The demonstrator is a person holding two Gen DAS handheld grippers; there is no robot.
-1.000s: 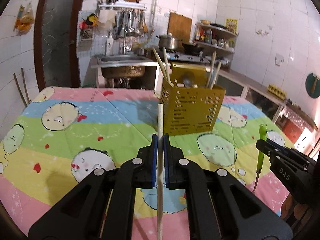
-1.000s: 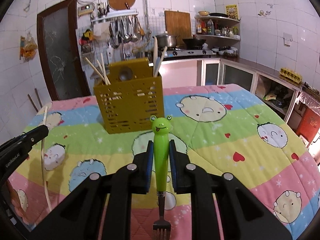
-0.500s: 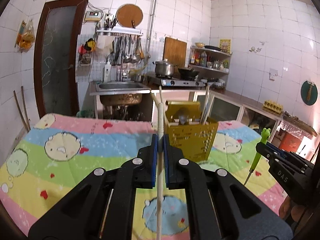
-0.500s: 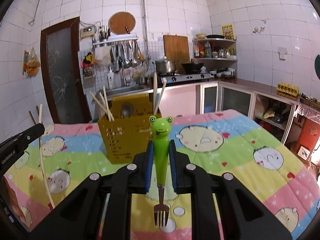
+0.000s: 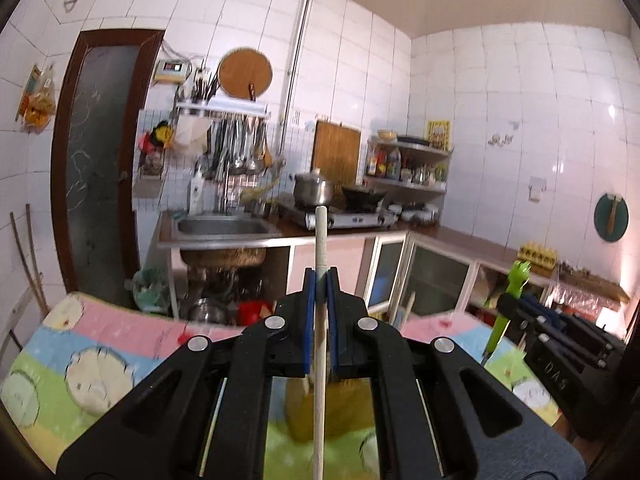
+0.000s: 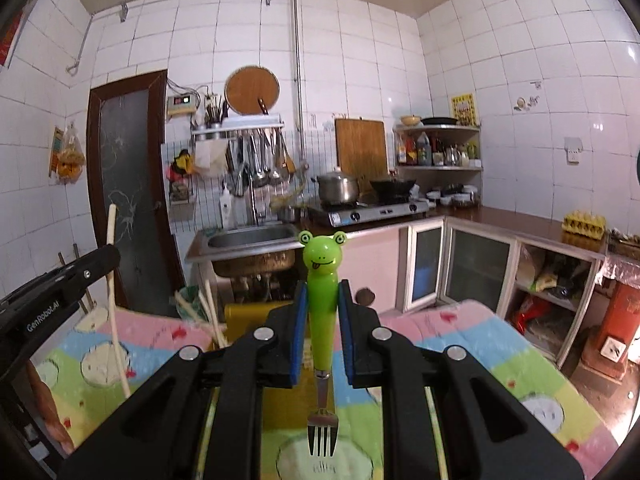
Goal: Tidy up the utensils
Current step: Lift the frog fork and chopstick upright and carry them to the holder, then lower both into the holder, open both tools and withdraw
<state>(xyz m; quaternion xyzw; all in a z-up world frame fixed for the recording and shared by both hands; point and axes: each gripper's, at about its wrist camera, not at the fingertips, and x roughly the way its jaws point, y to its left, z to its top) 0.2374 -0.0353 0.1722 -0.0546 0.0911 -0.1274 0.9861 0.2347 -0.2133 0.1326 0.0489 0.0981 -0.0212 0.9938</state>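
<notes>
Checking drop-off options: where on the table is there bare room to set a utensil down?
Bare quilt lies right of the yellow basket. Left of it the quilt is bare too, though the held chopstick hangs over that patch. The basket itself is crowded with leaning chopsticks.

The yellow holder (image 6: 256, 320) stands directly ahead and below, chopsticks (image 6: 210, 312) sticking up from it. Open air lies above; the quilted surface (image 6: 460, 344) on either side is unobstructed.
</notes>
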